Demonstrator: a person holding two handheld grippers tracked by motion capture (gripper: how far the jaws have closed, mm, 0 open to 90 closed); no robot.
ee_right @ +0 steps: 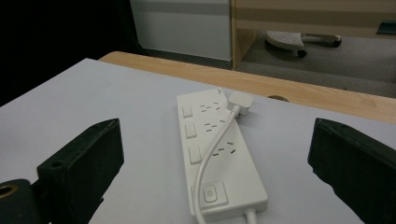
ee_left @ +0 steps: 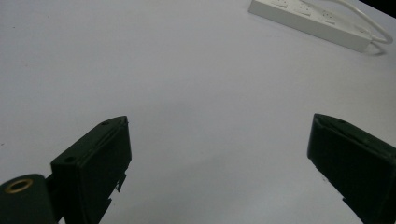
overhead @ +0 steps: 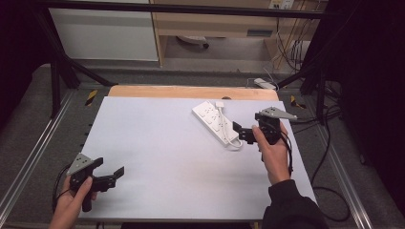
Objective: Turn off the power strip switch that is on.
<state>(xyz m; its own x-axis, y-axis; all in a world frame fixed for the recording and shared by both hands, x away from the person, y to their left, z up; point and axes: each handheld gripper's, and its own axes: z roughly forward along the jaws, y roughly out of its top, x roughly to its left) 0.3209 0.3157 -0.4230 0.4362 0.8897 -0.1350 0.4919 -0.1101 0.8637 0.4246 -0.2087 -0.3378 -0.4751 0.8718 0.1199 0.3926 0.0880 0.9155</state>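
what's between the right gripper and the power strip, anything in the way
Nothing visible. The right gripper sits open right at the near end of the power strip, with only bare table between its jaws and the strip.

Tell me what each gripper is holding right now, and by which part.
Nothing is held. The left gripper is open over bare table; the right gripper is open, pointing at the white power strip without touching it.

overhead forward-down view, two low claw views, sharing power strip

White-topped table, wooden strip at its 12 o'clock edge; white power strip lying flat toward 1 o'clock, own plug on it.
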